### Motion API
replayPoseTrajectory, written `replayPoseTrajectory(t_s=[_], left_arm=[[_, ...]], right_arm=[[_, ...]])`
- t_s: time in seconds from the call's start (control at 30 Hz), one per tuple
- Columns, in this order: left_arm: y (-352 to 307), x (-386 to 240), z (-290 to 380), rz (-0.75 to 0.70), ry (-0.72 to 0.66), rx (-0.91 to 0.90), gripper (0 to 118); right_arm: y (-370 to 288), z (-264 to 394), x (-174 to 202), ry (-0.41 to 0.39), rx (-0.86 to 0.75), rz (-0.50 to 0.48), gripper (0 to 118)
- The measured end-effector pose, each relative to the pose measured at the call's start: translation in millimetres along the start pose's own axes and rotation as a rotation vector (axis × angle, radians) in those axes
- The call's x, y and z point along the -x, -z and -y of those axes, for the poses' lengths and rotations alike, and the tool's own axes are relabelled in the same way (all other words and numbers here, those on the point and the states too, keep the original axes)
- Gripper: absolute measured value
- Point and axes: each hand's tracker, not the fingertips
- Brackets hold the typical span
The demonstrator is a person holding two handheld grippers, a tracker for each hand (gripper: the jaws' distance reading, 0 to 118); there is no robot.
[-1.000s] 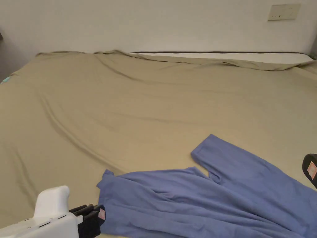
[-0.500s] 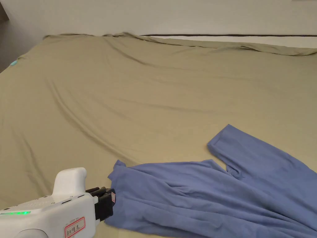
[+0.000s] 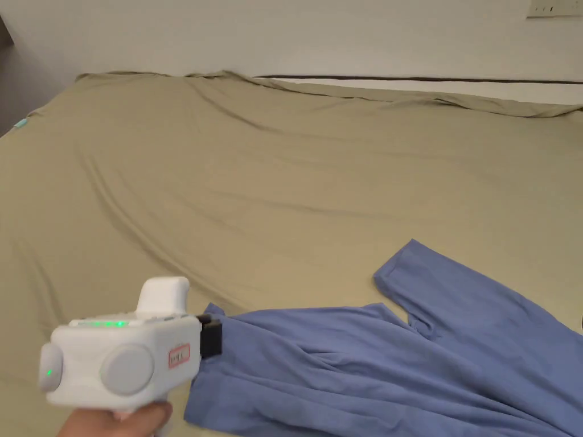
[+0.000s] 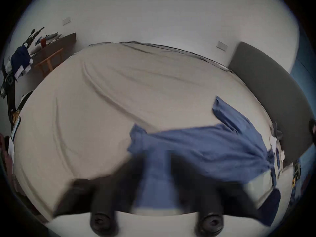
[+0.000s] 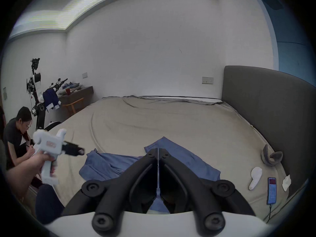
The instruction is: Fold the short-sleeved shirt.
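Two hand-held grippers work the rumpled blue short-sleeved cotton shirt [image 3: 364, 364] lying on the olive-sheeted bed [image 3: 284, 188]: right hand-held gripper [image 5: 158, 152] pinched closed on fabric, apparently anchoring it, left hand-held gripper [image 5: 80, 151] parted above its hem.

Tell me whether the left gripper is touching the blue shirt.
Apart. In the right gripper view, bare bed sheet shows between the left gripper jaw tips and the blue shirt corner nearest them.
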Motion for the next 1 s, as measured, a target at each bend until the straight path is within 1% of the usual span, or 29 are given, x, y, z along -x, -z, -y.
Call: replayPoseTrajectory(t_s=[0.03, 0.07, 0.1, 0.2, 0.3, 0.33, 0.37, 0.4, 0.43, 0.47, 0.5, 0.53, 0.57, 0.6, 0.63, 0.67, 0.7, 0.73, 0.8, 0.83, 0.9, 1.0], left_arm=[[16.5, 12.8, -12.5, -0.02, -0.032, 0.003, 63], [44.0, 27.3, -28.8, -0.054, -0.051, 0.093, 106], [65.3, 36.9, -37.6, -0.084, -0.057, 0.134, 115], [124.2, 58.0, -57.3, -0.122, -0.024, 0.268, 115], [175.9, 61.7, -59.0, -0.173, 0.042, 0.431, 114], [189.5, 58.9, -56.0, -0.18, 0.051, 0.496, 109], [190.6, 50.1, -51.1, -0.14, 0.07, 0.513, 107], [179.7, 31.0, -43.2, -0.19, 0.147, 0.413, 104], [169.4, 21.5, -38.6, -0.186, 0.189, 0.363, 91], [162.1, 19.0, -37.1, -0.135, 0.195, 0.353, 71], [157.3, 16.3, -39.9, -0.112, 0.167, 0.346, 33], [153.4, 7.7, -38.3, -0.134, 0.173, 0.315, 11], [149.3, -5.7, -30.7, -0.216, 0.234, 0.252, 10], [132.6, -1.6, -33.0, -0.133, 0.202, 0.233, 9], [113.4, 11.3, -40.7, -0.025, 0.117, 0.212, 9], [93.4, 29.7, -50.0, 0.092, -0.017, 0.193, 9], [75.9, 39.3, -55.2, 0.156, -0.096, 0.174, 9], [57.5, 40.9, -54.3, 0.196, -0.135, 0.136, 9], [15.5, 38.7, -53.7, 0.295, -0.162, 0.042, 9], [2.2, 37.0, -54.5, 0.339, -0.162, 0.026, 9], [-30.3, 26.7, -53.2, 0.424, -0.178, -0.019, 9], [-46.4, 28.2, -55.4, 0.544, -0.217, -0.017, 9]], right_arm=[[0.4, 1.1, -1.0, -0.001, 0.003, -0.002, 4], [0.6, 1.8, -1.1, 0.001, 0.008, -0.005, 4], [0.8, 2.7, -1.2, 0.003, 0.013, -0.008, 4], [2.5, 6.7, -2.6, 0.012, 0.029, -0.005, 4], [5.1, 10.6, -3.6, 0.014, 0.046, -0.005, 4], [5.9, 11.3, -3.5, 0.013, 0.051, -0.006, 4], [6.9, 11.9, -3.2, 0.011, 0.057, -0.007, 4], [8.1, 12.7, -2.6, 0.007, 0.059, -0.007, 4], [9.0, 13.0, -2.1, 0.003, 0.06, -0.007, 4], [9.8, 12.9, -1.7, -0.001, 0.062, -0.007, 4], [10.0, 12.8, -1.6, -0.003, 0.061, -0.007, 4], [9.7, 13.0, -1.6, -0.003, 0.059, -0.008, 4], [8.1, 13.2, -3.7, -0.005, 0.058, -0.011, 4], [5.5, 13.4, -7.4, -0.007, 0.057, -0.005, 4], [2.8, 13.6, -12.0, -0.007, 0.055, 0.021, 4], [-0.4, 13.9, -19.0, -0.011, 0.055, 0.061, 4], [-3.5, 13.8, -28.8, -0.014, 0.063, 0.102, 4], [-5.8, 13.4, -38.4, -0.013, 0.069, 0.124, 4], [-10.8, 11.1, -60.4, -0.01, 0.078, 0.192, 4], [-12.7, 9.7, -69.7, -0.006, 0.085, 0.22, 4], [-16.8, 6.4, -91.2, 0.013, 0.094, 0.236, 4], [-11.9, 4.9, -122.5, 0.012, 0.109, 0.231, 4]])
